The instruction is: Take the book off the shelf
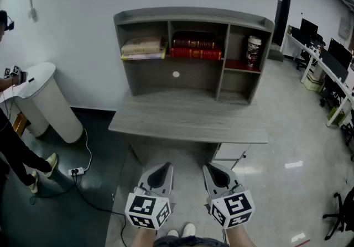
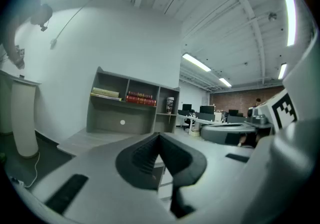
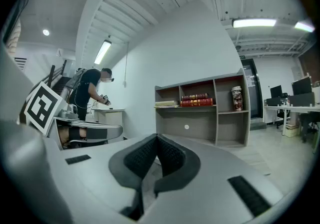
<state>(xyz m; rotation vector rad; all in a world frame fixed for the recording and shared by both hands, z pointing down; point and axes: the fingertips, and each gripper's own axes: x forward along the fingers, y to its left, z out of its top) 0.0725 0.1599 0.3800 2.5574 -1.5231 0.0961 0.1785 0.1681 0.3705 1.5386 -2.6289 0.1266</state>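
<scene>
Two red books lie stacked flat in the middle compartment of the grey shelf unit on the desk. A tan book lies on a thin one in the left compartment. My left gripper and right gripper are low in front of the desk, side by side, well short of the shelf. Both are shut with nothing between the jaws.
A patterned can stands in the shelf's right compartment. A white rounded cabinet is at the left with a person beside it. A power strip and cable lie on the floor. Office desks with monitors line the right.
</scene>
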